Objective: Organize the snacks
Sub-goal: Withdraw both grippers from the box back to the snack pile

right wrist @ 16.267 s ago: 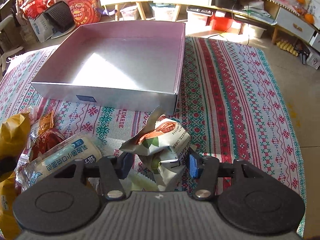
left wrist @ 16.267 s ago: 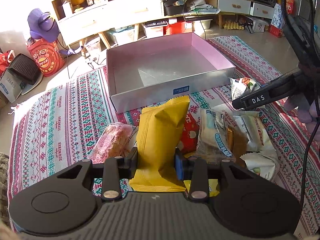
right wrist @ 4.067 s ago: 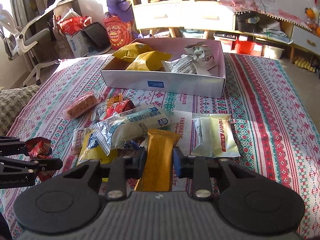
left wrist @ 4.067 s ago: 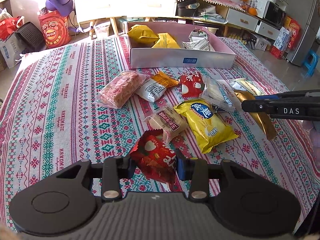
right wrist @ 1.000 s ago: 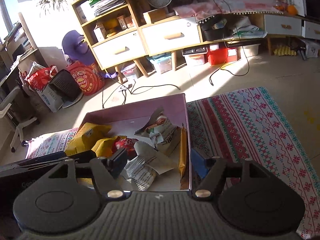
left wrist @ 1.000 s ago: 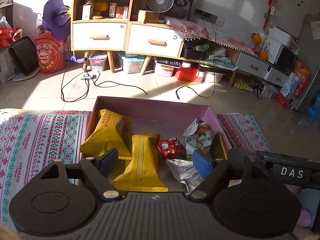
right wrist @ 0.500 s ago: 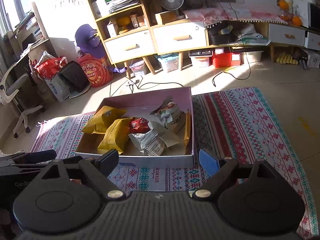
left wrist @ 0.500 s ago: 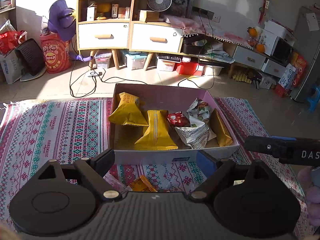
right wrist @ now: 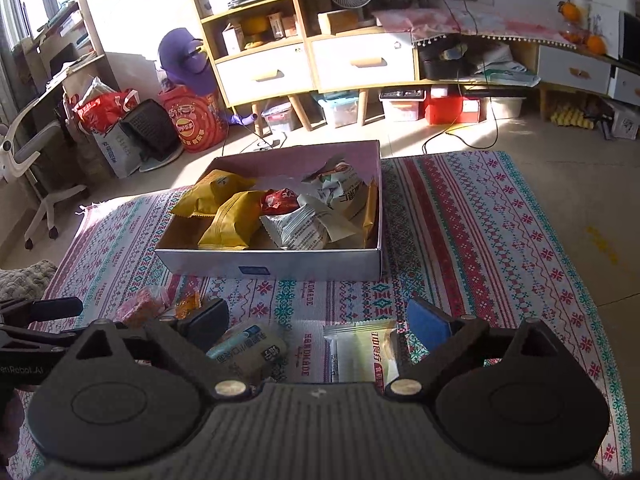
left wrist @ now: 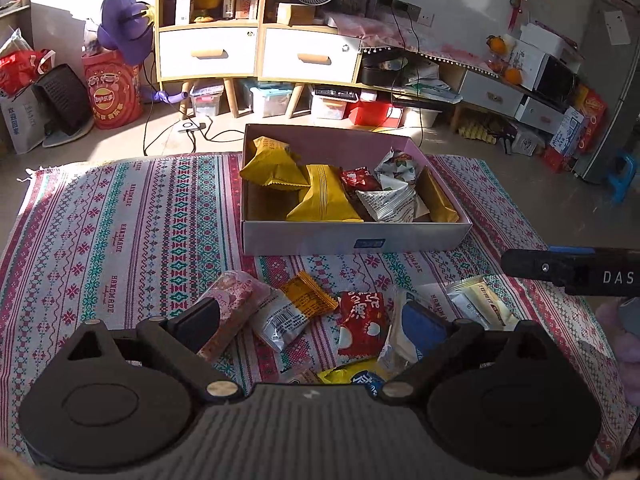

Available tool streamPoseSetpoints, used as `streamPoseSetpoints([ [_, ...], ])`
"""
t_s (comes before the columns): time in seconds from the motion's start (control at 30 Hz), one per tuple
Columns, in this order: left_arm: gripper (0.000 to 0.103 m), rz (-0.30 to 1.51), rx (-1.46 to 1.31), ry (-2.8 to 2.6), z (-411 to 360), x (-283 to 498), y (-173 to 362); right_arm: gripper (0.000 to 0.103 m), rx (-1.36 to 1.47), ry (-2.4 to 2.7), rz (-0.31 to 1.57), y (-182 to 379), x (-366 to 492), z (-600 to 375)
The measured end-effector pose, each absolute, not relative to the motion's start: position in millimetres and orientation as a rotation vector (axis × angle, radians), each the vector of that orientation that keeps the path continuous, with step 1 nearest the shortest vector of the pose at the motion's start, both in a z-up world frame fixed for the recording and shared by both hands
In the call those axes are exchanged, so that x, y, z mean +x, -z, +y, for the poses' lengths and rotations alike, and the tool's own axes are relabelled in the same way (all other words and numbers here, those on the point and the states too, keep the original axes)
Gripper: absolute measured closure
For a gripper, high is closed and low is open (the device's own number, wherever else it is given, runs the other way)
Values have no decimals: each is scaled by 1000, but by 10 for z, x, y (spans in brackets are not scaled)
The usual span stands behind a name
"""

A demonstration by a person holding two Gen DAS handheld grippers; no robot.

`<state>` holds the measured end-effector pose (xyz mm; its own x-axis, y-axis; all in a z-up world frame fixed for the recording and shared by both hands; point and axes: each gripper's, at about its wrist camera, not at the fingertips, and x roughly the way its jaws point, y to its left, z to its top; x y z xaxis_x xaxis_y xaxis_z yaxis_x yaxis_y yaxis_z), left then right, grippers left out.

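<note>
My left claw (left wrist: 310,322) spread wide and empty over loose snack packets (left wrist: 362,316) on the patterned woven rug (left wrist: 120,236), my right claw (right wrist: 318,322) likewise wide — shallow pink cardboard box (left wrist: 352,238) farther off, holding yellow, red and white wrapped snacks (left wrist: 322,194).

Surface: a woven patterned cloth (left wrist: 120,232) spread flat, with red, green and white bands.
Far part: a shallow box (left wrist: 352,236) stands on the cloth, its pink inner wall visible.
Near part: loose snack packets lie on the cloth: a pink packet (left wrist: 236,300), a red packet (left wrist: 362,318), a white packet (right wrist: 366,354).
Around the cloth: bare floor (right wrist: 560,140).
</note>
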<state>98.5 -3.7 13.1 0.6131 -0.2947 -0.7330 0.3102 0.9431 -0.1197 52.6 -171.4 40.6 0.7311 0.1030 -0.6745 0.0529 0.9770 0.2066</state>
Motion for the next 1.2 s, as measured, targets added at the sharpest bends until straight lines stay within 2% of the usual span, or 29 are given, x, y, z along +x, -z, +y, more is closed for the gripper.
streamPoseSetpoints([
  [0.57,2,956,49,293,156,761,284,4,121,31,838,-57,281,-1858],
  [0.83,4,972,-54,241,180,816,341,4,224,97,911,77,377,-1994],
  [1.03,8,955,-98,208,133,888,380,5,306,129,930,141,516,-2054],
  [1.2,19,960,-110,187,137,917,376,6,343,135,934,210,600,-2056],
])
